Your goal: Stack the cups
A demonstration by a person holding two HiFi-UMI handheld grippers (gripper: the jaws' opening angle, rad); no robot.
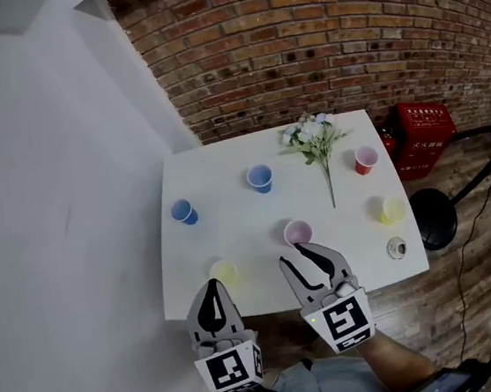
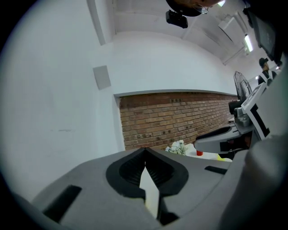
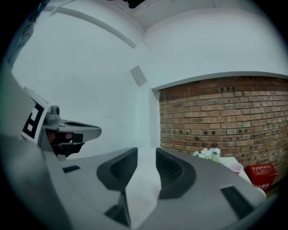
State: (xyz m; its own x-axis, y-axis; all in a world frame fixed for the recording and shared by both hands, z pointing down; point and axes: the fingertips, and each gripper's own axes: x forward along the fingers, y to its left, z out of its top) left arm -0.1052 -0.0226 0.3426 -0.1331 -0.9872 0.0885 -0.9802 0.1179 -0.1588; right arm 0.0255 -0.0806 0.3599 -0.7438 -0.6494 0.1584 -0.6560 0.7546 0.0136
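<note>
Blue cups (image 1: 259, 177) show in head view only; L gripper (image 2: 145, 150) jaws together, R gripper (image 3: 146, 153) apart, empty.

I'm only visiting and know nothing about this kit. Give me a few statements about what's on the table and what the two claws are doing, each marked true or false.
1. Two blue cups stand on the white table. True.
2. The red cup sits inside the pink cup. False: they stand well apart, the red one far back and the pink one just ahead of the right claw.
3. The right claw's jaws are apart and grip nothing. True.
4. The left claw holds a yellow cup. False: its jaws are closed on nothing, and that cup stands on the table in front of it.
5. The flowers lie on the floor. False: they lie on the table.
</note>
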